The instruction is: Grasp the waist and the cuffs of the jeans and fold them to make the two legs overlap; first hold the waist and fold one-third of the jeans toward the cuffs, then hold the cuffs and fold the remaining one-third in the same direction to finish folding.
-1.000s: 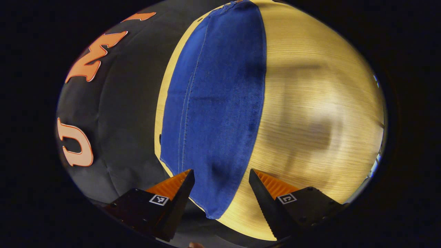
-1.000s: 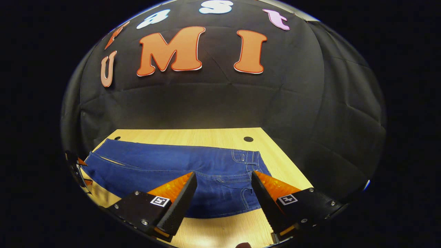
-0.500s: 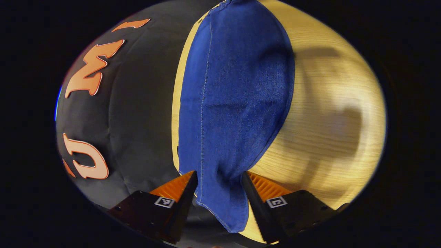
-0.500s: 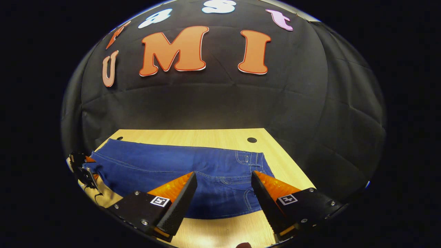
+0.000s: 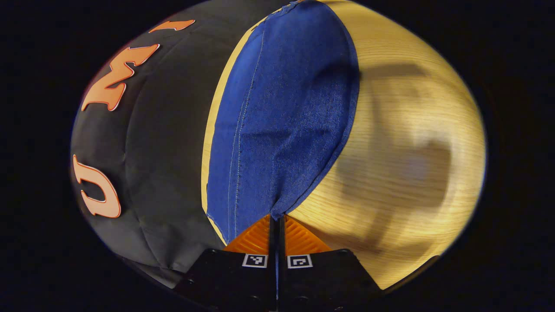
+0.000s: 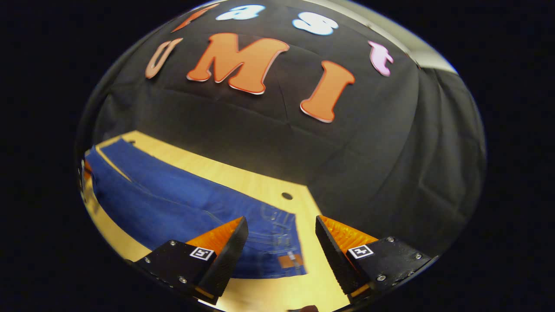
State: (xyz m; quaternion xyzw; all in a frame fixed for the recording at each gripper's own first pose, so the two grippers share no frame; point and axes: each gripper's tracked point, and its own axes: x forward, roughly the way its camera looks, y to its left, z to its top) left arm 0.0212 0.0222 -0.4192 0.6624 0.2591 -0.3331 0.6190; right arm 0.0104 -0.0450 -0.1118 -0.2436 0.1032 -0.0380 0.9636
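- The surface (image 6: 260, 184) is pale wood, and the jeans (image 6: 173, 212) lie flat along it as one long strip, close to the booth's dark wall; taking the jeans as the landmark, the bare wood is mostly on their near side.
- In the left gripper view the jeans (image 5: 282, 112) run away from the camera, with a stitched seam down the side toward the wall.
- The biggest change is at the cuff end of the jeans: a second ago the left hand-held gripper (image 5: 276, 225) stood spread to either side of the cuff, and now its two fingers are clenched together with the denim gathered into a pinch between them, creases fanning up the leg from that point.
- At the waist end of the jeans, the right hand-held gripper (image 6: 282, 229) is released, fingers wide apart and nothing between them. Its view has tilted and swung since half a second ago, so the waist (image 6: 284, 242), with its belt loops and a small brown patch, now sits just ahead of the gap instead of spread broadly below it.
- My reading: the cuff grasp is made, the waist grasp is not yet. The right hand-held gripper looks to be lining up on the waistband, and only once it pinches can the first fold, laying the legs together, begin.
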